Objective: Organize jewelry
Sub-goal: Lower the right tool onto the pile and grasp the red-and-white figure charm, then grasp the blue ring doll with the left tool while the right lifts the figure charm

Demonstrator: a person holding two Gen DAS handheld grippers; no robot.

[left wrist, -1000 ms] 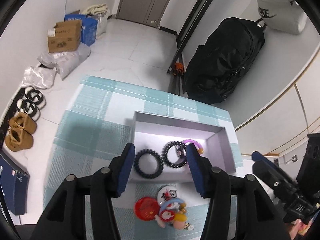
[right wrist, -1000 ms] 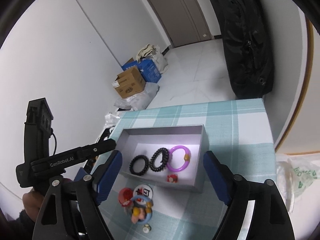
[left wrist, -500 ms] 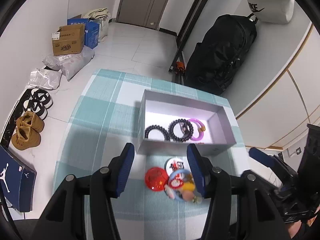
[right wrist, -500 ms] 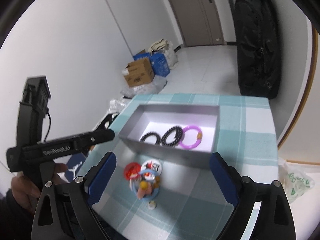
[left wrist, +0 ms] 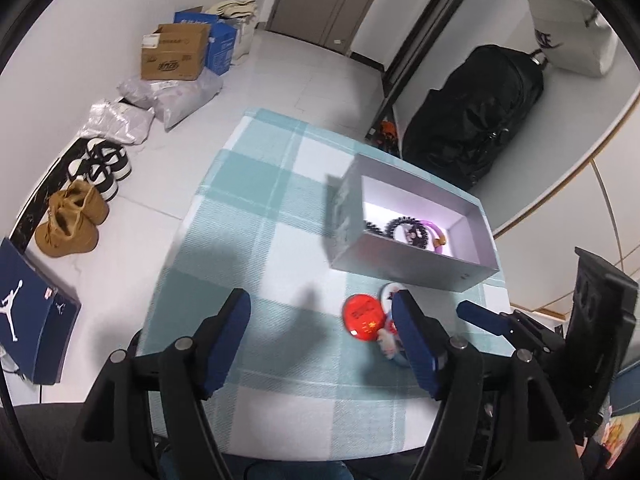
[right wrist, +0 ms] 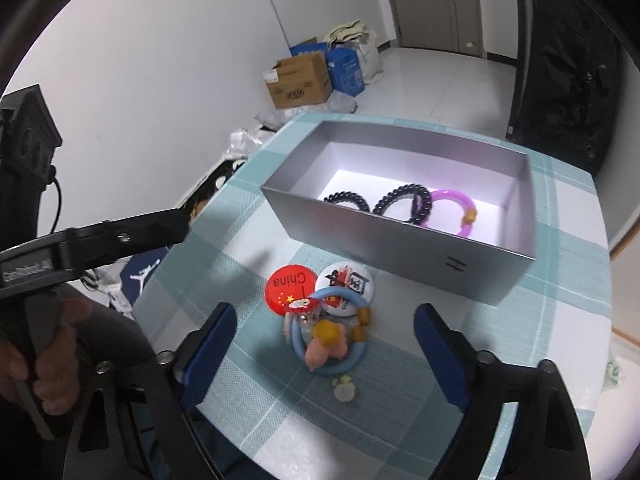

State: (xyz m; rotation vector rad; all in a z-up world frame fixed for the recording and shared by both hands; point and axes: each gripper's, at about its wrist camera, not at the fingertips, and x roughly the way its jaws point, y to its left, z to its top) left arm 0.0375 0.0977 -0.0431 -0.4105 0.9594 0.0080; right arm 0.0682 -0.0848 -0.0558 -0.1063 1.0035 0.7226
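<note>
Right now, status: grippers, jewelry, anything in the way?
Left gripper open, empty, just widened. Right gripper open, just narrowed, hovering over blue ring pile. Three bracelets in grey box. Path clear.

A table (right wrist: pixel 568 264) covered with a teal-and-white checked cloth (left wrist: pixel 256 240) carries an open grey box (right wrist: pixel 400 248) toward its far right corner. Just in front of the box, toward the near edge, lie a red badge (right wrist: pixel 289 282), a white badge (right wrist: pixel 347 282) and a blue ring (right wrist: pixel 340 364) tangled with small charms.
</note>
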